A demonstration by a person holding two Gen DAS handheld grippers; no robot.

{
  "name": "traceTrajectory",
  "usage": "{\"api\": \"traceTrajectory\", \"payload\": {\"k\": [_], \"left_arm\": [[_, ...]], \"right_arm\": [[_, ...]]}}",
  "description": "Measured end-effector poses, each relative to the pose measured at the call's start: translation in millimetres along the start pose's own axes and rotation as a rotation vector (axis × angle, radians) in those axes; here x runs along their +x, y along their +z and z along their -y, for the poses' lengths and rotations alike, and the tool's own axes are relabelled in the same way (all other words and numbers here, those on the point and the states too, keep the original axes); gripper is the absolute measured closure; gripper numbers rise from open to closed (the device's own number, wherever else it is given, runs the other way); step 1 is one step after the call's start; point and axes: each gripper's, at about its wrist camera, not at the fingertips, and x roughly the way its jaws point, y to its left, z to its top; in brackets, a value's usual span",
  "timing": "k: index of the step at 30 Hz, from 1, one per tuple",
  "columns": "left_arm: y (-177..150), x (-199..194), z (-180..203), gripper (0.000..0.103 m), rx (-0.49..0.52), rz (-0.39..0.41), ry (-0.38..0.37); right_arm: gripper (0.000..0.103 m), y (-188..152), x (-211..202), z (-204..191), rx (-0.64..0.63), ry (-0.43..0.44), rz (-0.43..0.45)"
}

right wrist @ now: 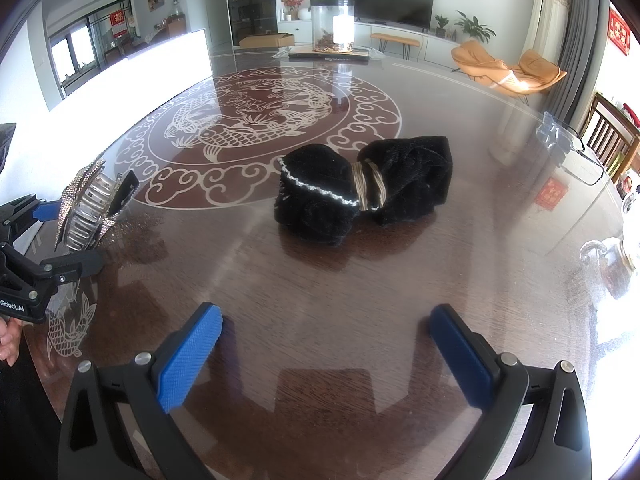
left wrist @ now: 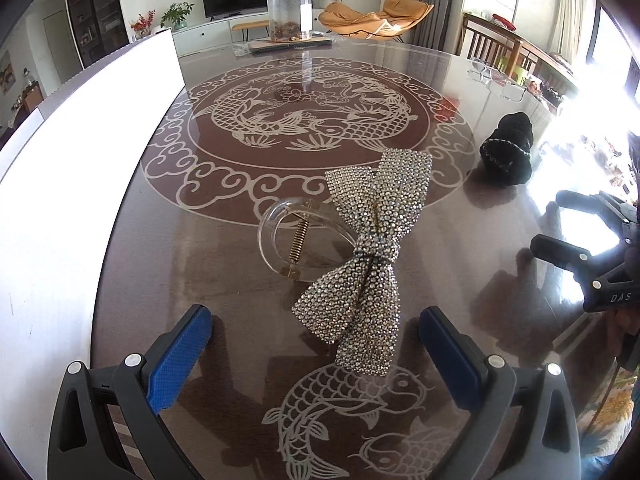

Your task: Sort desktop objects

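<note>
A rhinestone bow hair clip (left wrist: 364, 256) with a clear plastic claw lies on the dark glass-topped table (left wrist: 224, 264), just ahead of my left gripper (left wrist: 316, 320), which is open and empty. The clip also shows at the left edge of the right wrist view (right wrist: 86, 208). A black velvet bow hair clip (right wrist: 360, 188) with a gold band lies ahead of my right gripper (right wrist: 326, 324), which is open and empty. The black bow shows far right in the left wrist view (left wrist: 508, 152), beyond the right gripper (left wrist: 560, 224).
A white box (left wrist: 80, 152) stands along the table's left side. A clear jar (left wrist: 289, 14) on a flat tray sits at the far edge. A clear plastic tray (right wrist: 568, 148) and a glass teapot (right wrist: 612, 264) sit at the right.
</note>
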Motion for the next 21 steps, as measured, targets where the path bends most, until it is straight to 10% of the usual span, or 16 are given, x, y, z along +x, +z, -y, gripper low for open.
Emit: {"api": "traceTrajectory", "payload": {"k": [7,9,11,14,21], "left_arm": [[14,6,14,0.0,0.054,-0.062,-0.042],[17,2,18,0.016,0.061,-0.035,-0.075],[21,1,18,0.054,0.053,-0.02,-0.026],[23,-3,7,0.057,-0.057,-0.006,-0.135],[-3,-16,1,0.057,-0.161,0.033,-0.07]], "right_arm": [[0.0,0,0,0,0.0,0.0,0.0],[0.0,0,0,0,0.0,0.0,0.0],[0.0,0,0,0,0.0,0.0,0.0],[0.0,0,0,0,0.0,0.0,0.0],[0.0,1,0,0,-0.001,0.005,-0.006]]}}
